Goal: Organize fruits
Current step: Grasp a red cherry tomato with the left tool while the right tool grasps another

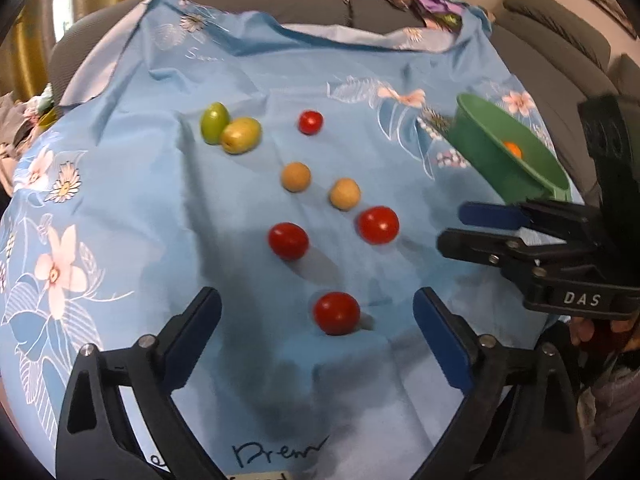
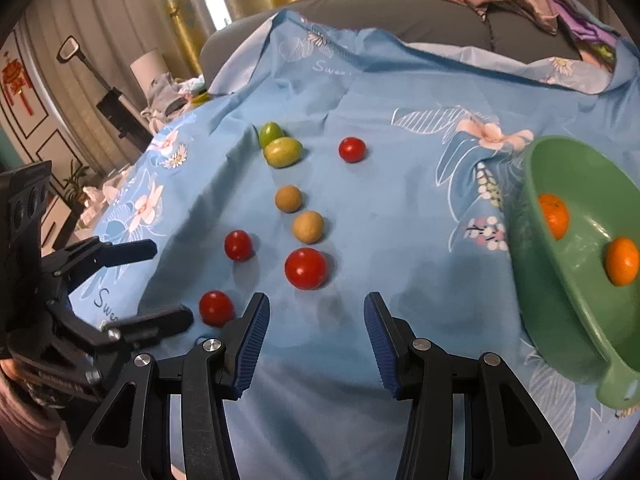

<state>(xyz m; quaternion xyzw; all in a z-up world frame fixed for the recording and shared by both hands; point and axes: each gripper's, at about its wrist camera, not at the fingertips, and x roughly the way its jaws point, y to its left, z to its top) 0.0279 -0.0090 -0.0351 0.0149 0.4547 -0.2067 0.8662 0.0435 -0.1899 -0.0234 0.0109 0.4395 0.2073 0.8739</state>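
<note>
**Inspector A:** Edges and clearance?

**Inspector B:** A blue floral cloth (image 1: 160, 208) covers the surface. Its far edge is rumpled against a grey sofa (image 1: 280, 0). The green bowl (image 2: 568, 280) sits at the cloth's right side, two oranges (image 2: 554, 216) inside. Bare cloth lies between the bowl and the scattered fruit.

**A:** The fruit?

**B:** Four red tomatoes, the nearest (image 1: 337, 313), the farthest (image 1: 310, 122); two tan round fruits (image 1: 296, 177) mid-cloth; two green fruits (image 1: 231, 130) touching each other at the far left.

**A:** Fingers?

**B:** The left gripper (image 1: 316, 316) stands spread wide, released; the nearest tomato lies between its fingers, untouched. The right gripper (image 2: 316, 320) is partly open, holding nothing, over bare cloth just short of another tomato (image 2: 306, 269).
</note>
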